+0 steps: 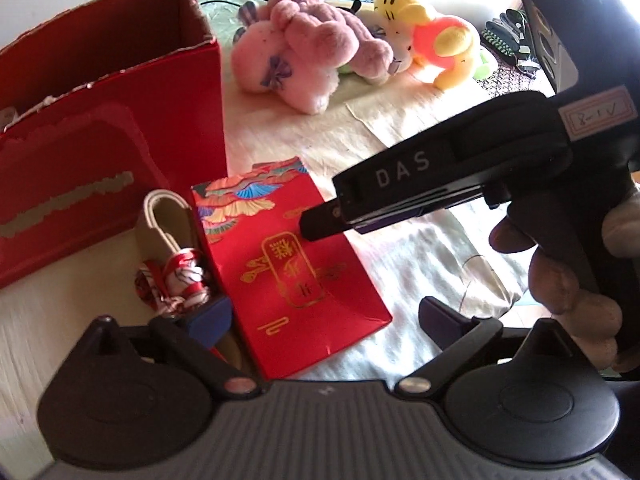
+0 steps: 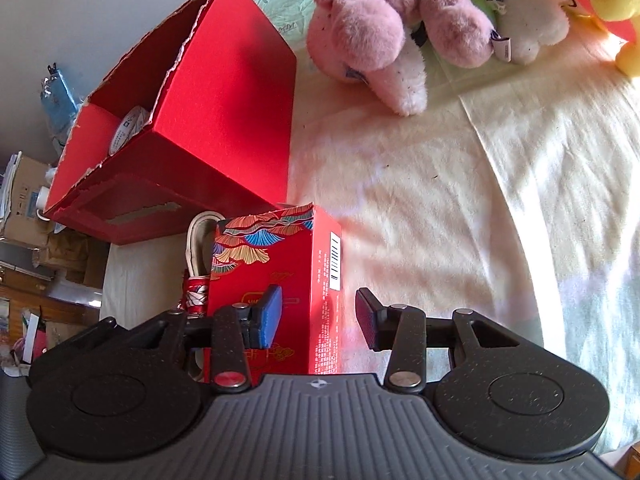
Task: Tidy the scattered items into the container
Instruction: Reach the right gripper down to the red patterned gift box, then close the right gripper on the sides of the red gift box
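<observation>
We judge the flat red printed cardboard gift box [image 2: 276, 280] light and stiff; our right gripper [image 2: 318, 314] straddles its narrow sides, unclenched.

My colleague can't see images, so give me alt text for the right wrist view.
The right gripper straddles a small red patterned box, jaws open around it. A large red cardboard container stands behind, with a pink plush toy on the cream cloth.

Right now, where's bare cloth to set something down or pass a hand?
Free: the wide cream cloth right of the patterned red box, below the pink plush. Crowded: the gap between that box and the big red carton, filled by a small bag, and the plush pile at the back.
</observation>
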Demonstrator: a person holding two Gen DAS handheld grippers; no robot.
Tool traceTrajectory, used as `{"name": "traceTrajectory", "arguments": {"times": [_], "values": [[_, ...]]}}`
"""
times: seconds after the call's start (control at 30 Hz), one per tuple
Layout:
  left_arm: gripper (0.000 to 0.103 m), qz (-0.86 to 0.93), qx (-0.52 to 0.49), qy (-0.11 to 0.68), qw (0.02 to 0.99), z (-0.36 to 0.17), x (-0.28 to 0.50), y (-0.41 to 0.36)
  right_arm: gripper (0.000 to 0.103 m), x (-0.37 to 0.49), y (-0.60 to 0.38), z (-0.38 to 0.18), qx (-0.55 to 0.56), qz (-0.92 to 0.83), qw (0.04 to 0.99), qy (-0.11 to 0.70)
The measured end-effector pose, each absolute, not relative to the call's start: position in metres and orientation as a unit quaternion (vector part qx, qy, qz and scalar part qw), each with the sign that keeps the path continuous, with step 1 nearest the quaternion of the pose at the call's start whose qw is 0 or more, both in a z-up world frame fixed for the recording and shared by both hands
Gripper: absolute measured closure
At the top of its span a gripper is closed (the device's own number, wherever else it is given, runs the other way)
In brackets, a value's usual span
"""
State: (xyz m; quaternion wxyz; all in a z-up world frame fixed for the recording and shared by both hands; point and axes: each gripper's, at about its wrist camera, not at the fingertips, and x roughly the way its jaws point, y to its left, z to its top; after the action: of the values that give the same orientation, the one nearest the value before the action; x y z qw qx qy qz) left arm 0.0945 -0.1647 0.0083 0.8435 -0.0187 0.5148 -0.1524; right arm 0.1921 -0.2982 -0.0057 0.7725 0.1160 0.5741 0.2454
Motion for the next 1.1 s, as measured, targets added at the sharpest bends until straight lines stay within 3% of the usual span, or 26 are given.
{"name": "traceTrajectory", "arguments": {"times": [0.6,1.1], "values": [[0.002,-0.158,-0.037,0.523,0.837,0.006,0.105,-0.156,0.058,0.198,-0.299,-0.008,0.120,0.268,0.760,0.580],[0.002,-0.214,0.017,0.531,0.820,-0.005,0.129,-0.212,0.058,0.208,-0.334,-0.007,0.139,0.230,0.773,0.575]]}}
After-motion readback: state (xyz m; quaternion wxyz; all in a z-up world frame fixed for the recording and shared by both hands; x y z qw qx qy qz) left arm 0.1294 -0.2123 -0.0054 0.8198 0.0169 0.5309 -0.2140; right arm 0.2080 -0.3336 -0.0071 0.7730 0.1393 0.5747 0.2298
